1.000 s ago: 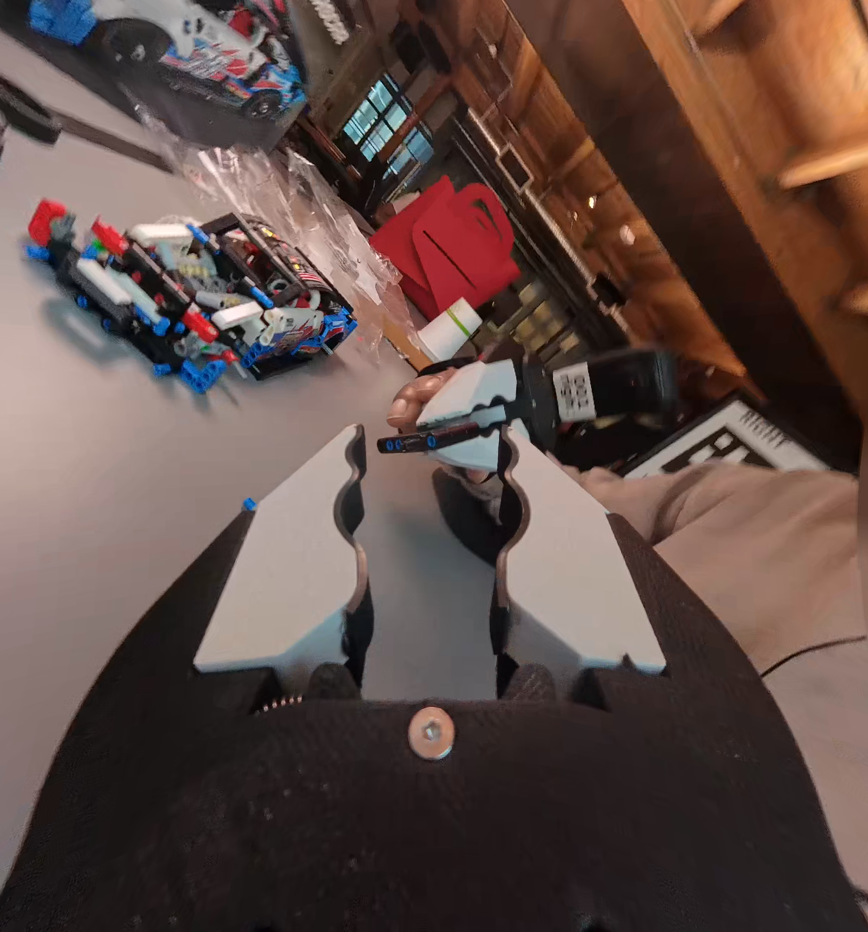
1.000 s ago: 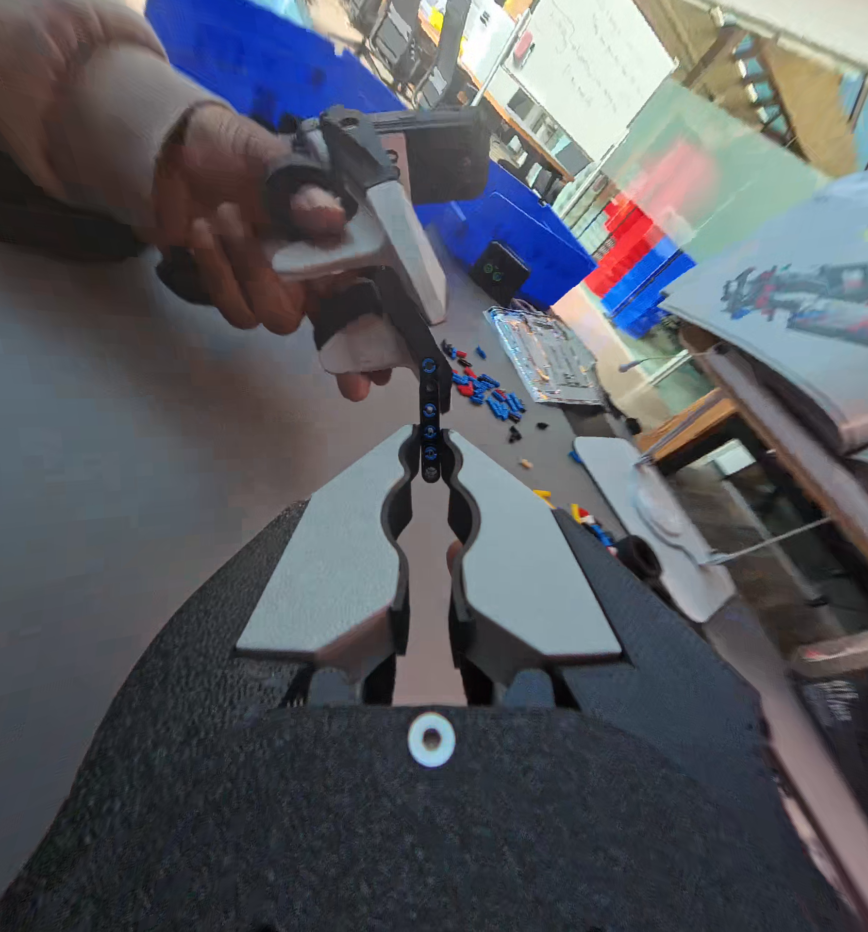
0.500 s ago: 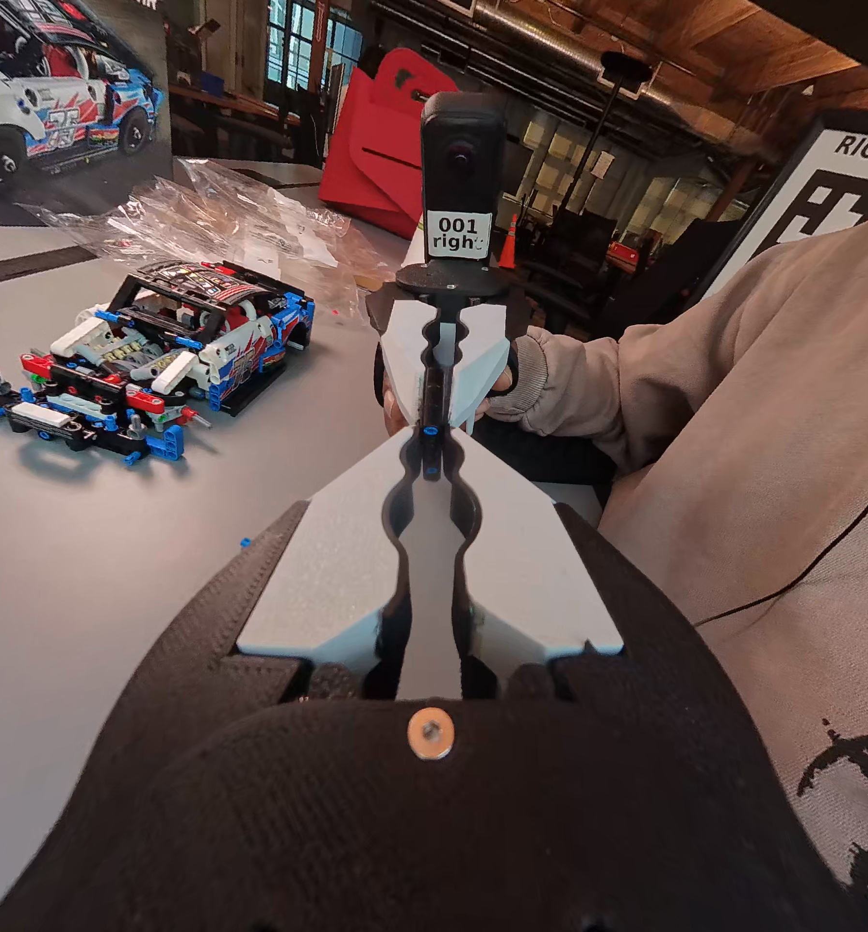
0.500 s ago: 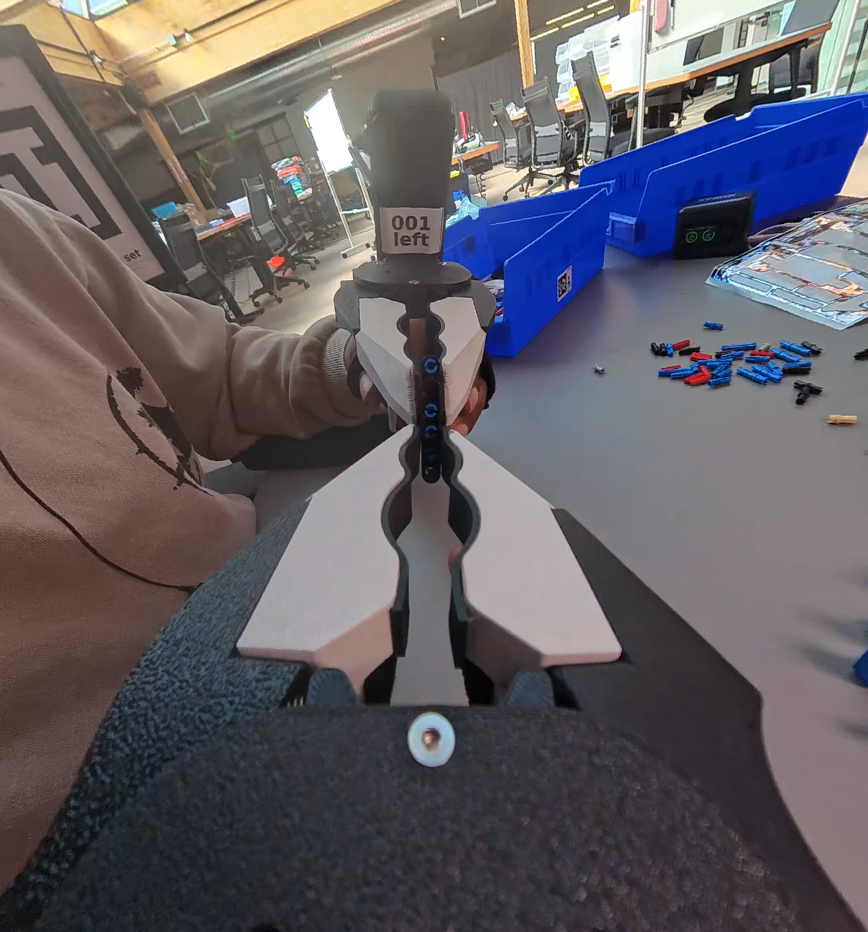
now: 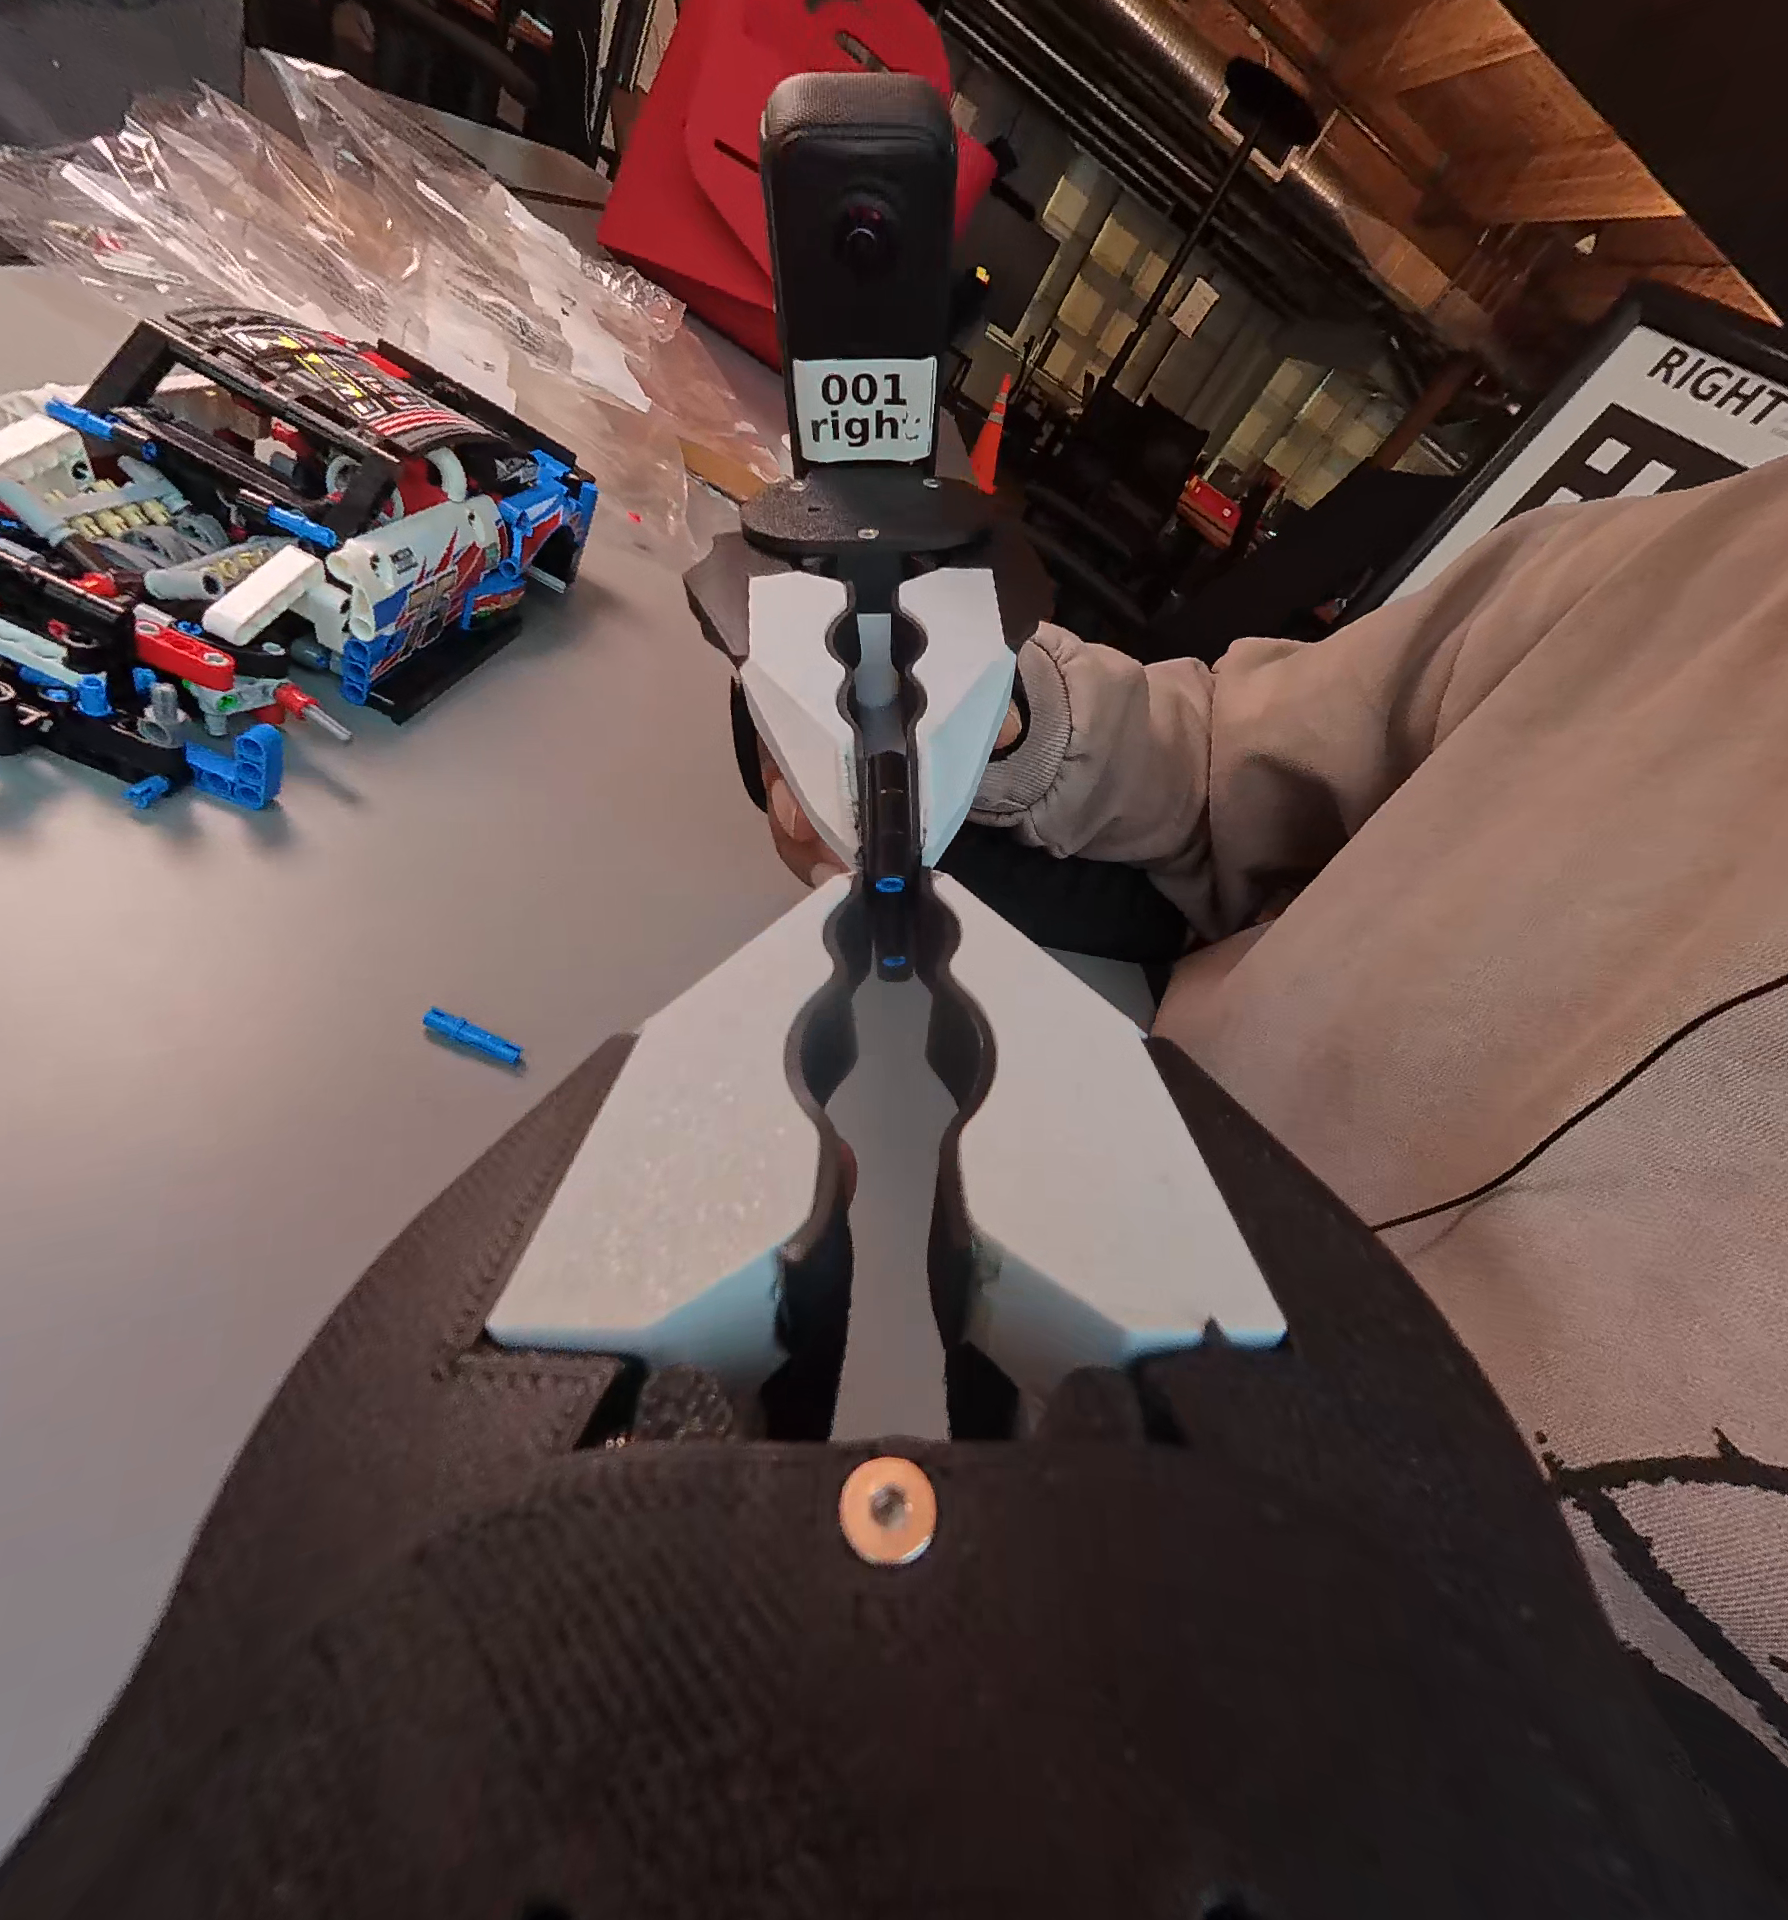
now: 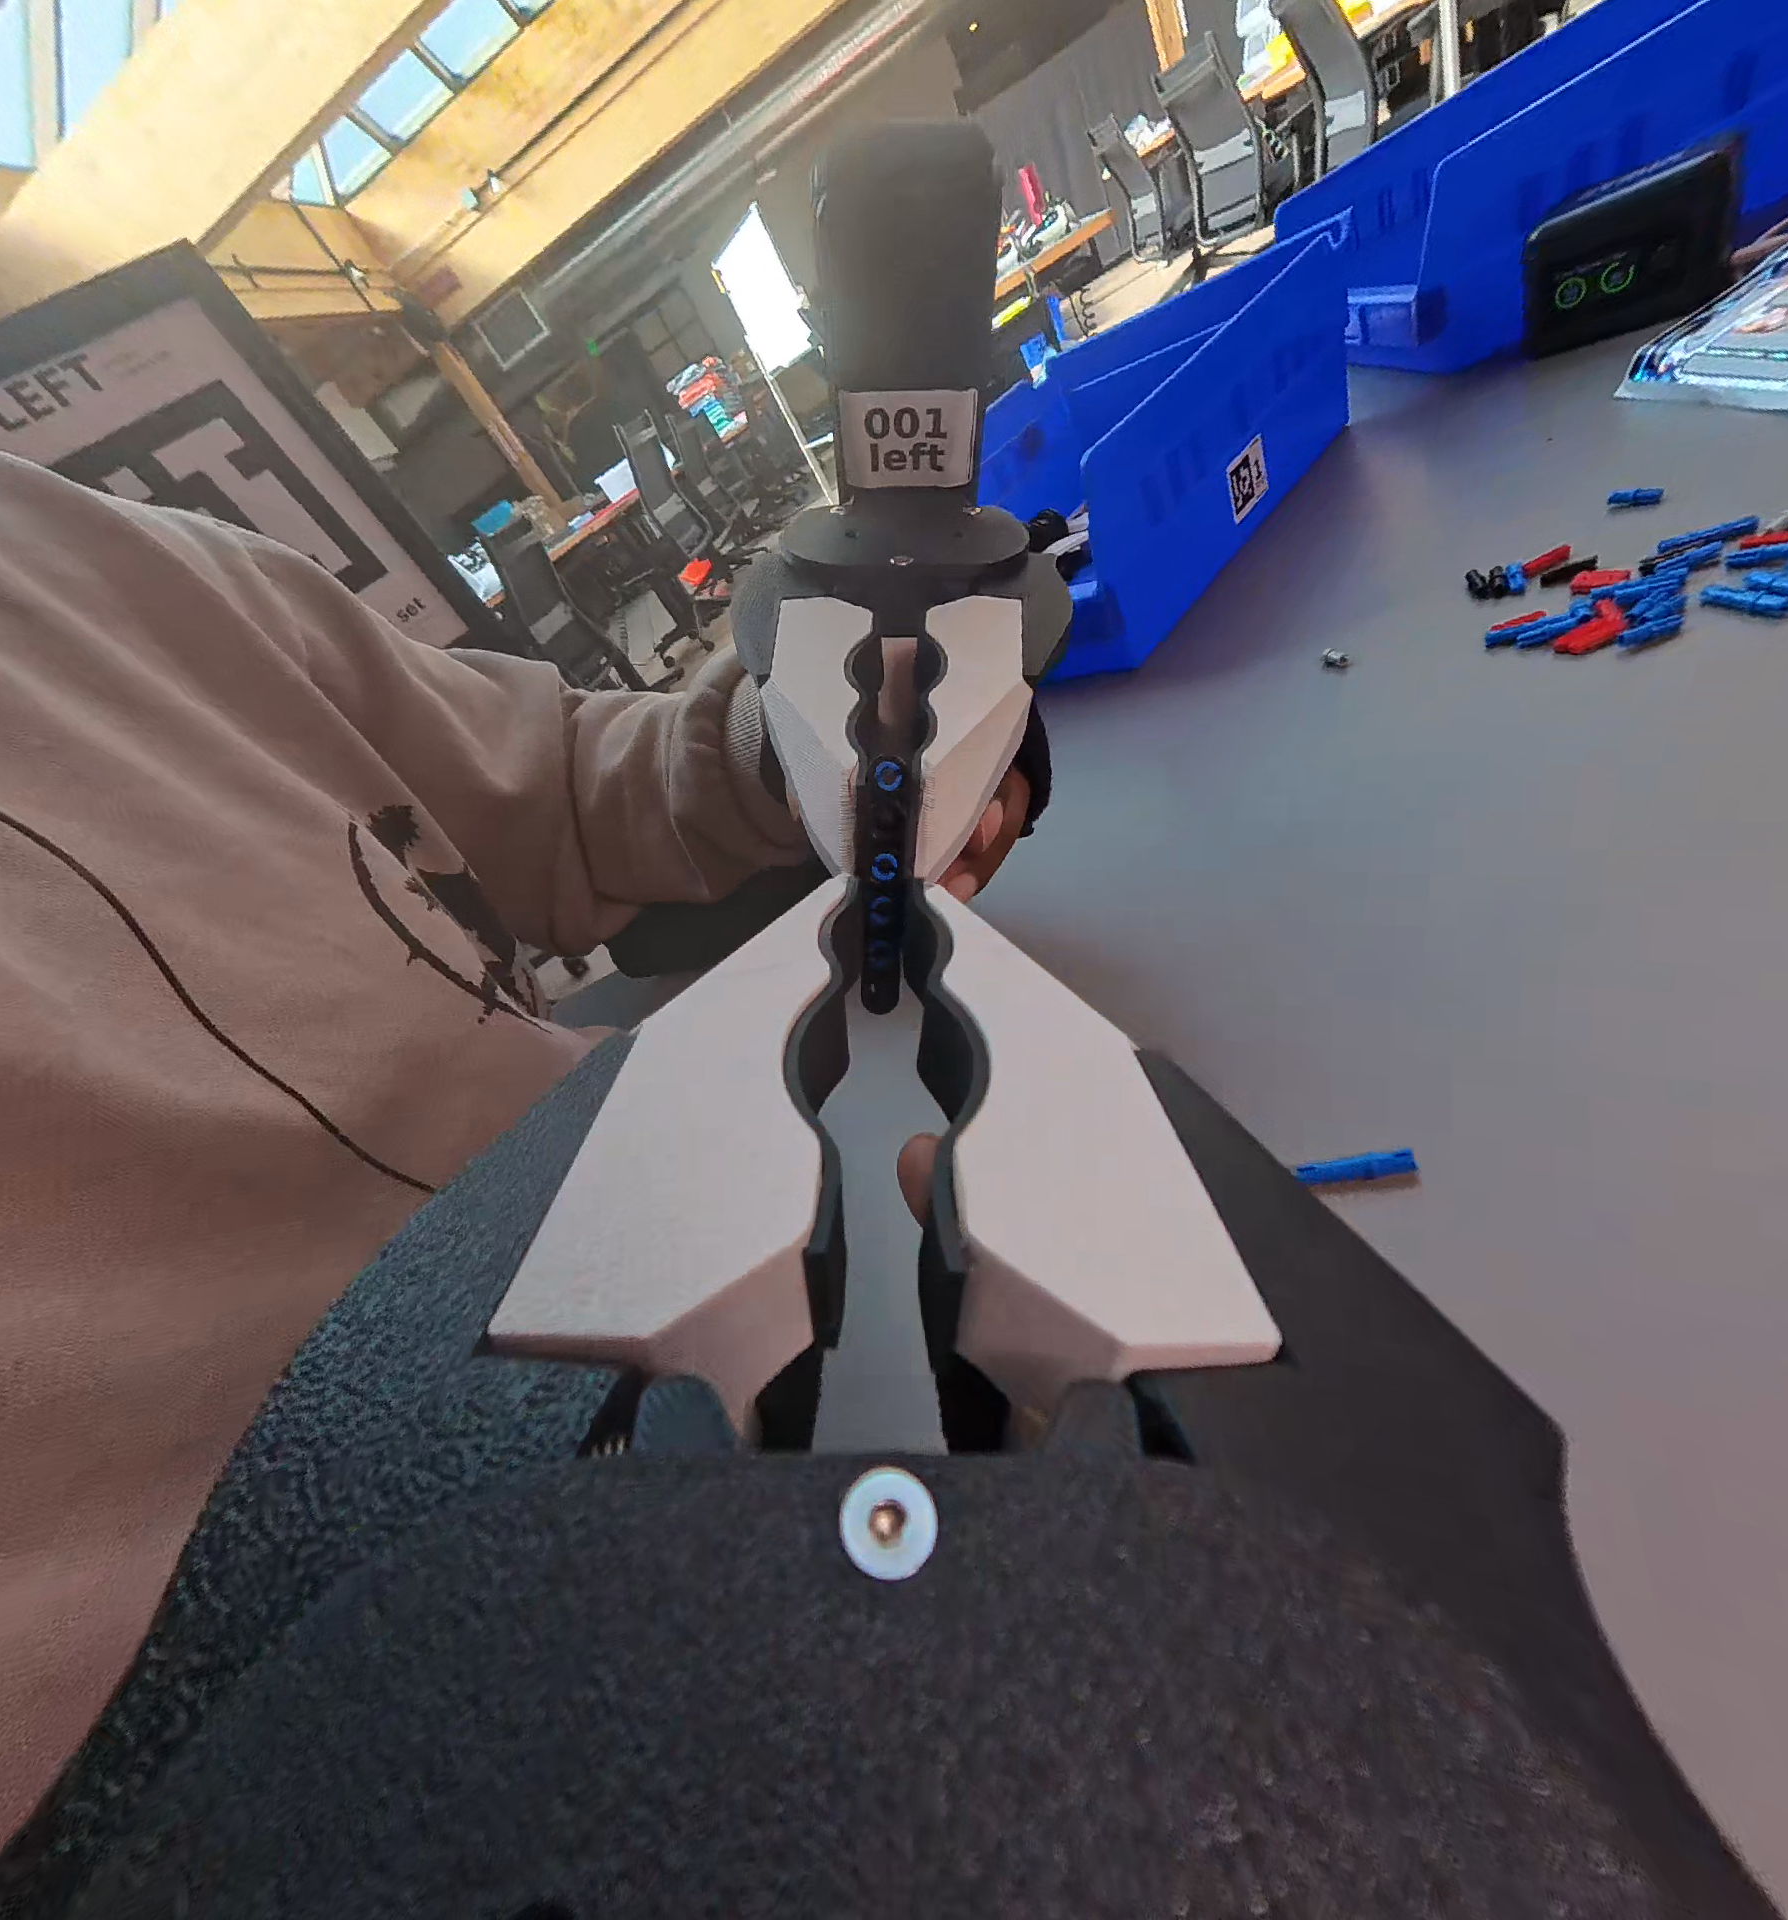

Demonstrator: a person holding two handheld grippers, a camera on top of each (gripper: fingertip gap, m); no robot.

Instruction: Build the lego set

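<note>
A black lego beam with blue pins in its holes is held between my two grippers, which face each other tip to tip above the grey table. My left gripper is shut on one end of the beam. My right gripper is shut on the other end of the beam. The right gripper also shows across in the left wrist view, and the left gripper shows across in the right wrist view. The part-built lego car stands on the table at the left.
A loose blue pin lies near my left gripper, and another blue pin near my right. A pile of blue and red pins, blue bins and clear plastic bags lie farther off. The person's beige sleeve is close by. The tips of both grippers are at nearly the same place. From the right gripper's tips to the part-built lego car is close to 20 centimetres.
One second ago my left gripper was open and tilted while the right held the beam. The left then lined up and shut on the beam's free end; both have stayed shut since.
</note>
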